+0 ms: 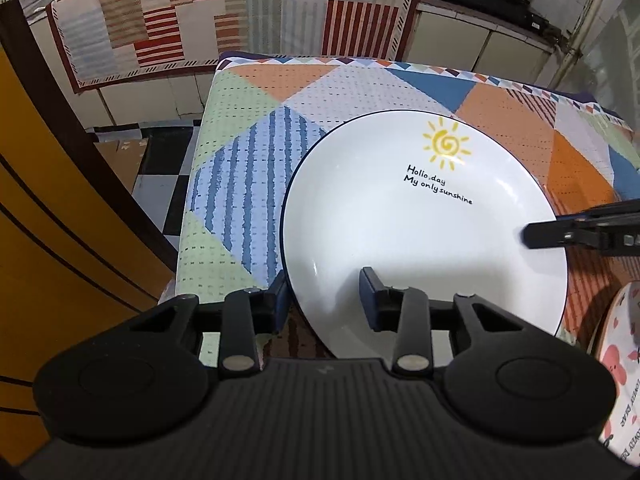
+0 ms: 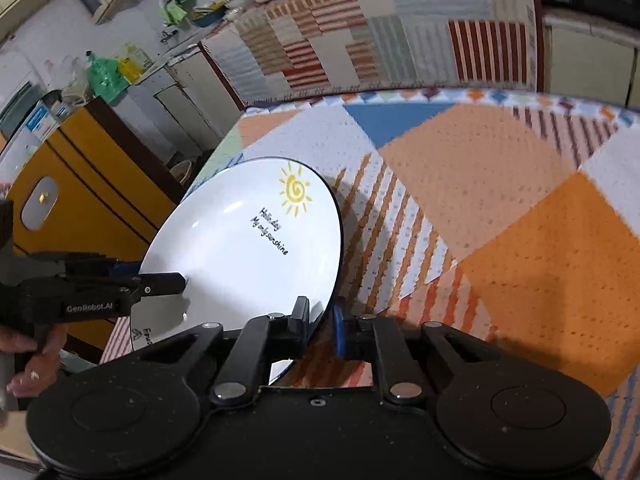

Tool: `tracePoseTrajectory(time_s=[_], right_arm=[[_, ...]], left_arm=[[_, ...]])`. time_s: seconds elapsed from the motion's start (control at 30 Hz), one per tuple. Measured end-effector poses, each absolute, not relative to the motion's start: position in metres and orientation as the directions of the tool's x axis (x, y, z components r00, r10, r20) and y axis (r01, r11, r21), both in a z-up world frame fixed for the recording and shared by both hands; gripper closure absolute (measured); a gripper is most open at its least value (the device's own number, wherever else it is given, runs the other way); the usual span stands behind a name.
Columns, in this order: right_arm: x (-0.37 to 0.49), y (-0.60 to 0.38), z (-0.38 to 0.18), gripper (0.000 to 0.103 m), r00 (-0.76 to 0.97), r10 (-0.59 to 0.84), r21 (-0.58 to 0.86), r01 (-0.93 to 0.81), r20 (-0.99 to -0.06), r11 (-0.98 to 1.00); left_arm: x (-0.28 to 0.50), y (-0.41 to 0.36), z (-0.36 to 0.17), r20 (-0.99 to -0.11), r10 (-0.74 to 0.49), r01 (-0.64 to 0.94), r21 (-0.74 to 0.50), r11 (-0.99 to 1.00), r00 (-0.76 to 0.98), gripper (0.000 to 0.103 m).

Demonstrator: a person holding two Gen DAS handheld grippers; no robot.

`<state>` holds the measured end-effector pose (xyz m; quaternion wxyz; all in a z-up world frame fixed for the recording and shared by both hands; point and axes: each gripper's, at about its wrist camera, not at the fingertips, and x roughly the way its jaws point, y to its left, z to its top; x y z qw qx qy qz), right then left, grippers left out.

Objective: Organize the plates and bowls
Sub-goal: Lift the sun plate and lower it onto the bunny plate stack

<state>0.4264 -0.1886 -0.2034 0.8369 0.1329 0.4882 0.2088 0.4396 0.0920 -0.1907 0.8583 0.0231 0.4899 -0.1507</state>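
Observation:
A white plate [image 1: 420, 224] with a dark rim, a yellow sun and black writing is held a little above the patchwork-covered table [image 1: 248, 152]. My left gripper [image 1: 324, 300] has one finger under the plate's near-left rim and one on its face, with a visible gap. My right gripper [image 2: 320, 330] is shut on the plate's [image 2: 248, 248] rim, which passes between its fingers. The right gripper also shows in the left wrist view [image 1: 580, 234], on the plate's right edge. The left gripper also shows in the right wrist view [image 2: 160, 284].
A second dish [image 1: 620, 364] with pink hearts and lettering lies at the table's right near corner. A yellow cabinet [image 1: 60, 240] stands left of the table. Behind the table are counters draped with striped cloth [image 1: 240, 20].

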Motion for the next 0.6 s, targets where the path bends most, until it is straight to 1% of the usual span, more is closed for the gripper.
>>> tracePoseTrajectory(time_s=[0.07,0.1,0.23,0.33,0.47,0.6], right_arm=[[0.43,-0.186,-0.21,0.084,0.433,0.486,0.446,-0.199,-0.759,0.873],[0.43,-0.183,-0.209,0.084,0.445,0.476,0.433,-0.202,-0.758,0.878],[0.428,-0.185,-0.205,0.086,0.44,0.485,0.429,-0.227,-0.756,0.874],[0.415,-0.186,-0.19,0.086,0.464,0.473,0.38,-0.284,-0.749,0.88],[0.394,-0.196,-0.17,0.086,0.483,0.49,0.378,-0.316,-0.725,0.87],[0.368,-0.21,-0.15,0.085,0.491,0.509,0.382,-0.34,-0.707,0.859]], left_arm=[[0.439,0.094,-0.191,-0.848,-0.247,0.273,-0.126,0.954,0.47,0.069],[0.439,0.096,-0.191,-0.851,-0.256,0.265,-0.144,0.954,0.459,0.069],[0.43,0.093,-0.187,-0.856,-0.269,0.284,-0.151,0.947,0.442,0.069],[0.407,0.092,-0.176,-0.834,-0.3,0.293,-0.176,0.94,0.463,0.069],[0.373,0.084,-0.154,-0.802,-0.302,0.328,-0.141,0.934,0.516,0.069],[0.348,0.073,-0.132,-0.8,-0.321,0.356,-0.144,0.923,0.506,0.069]])
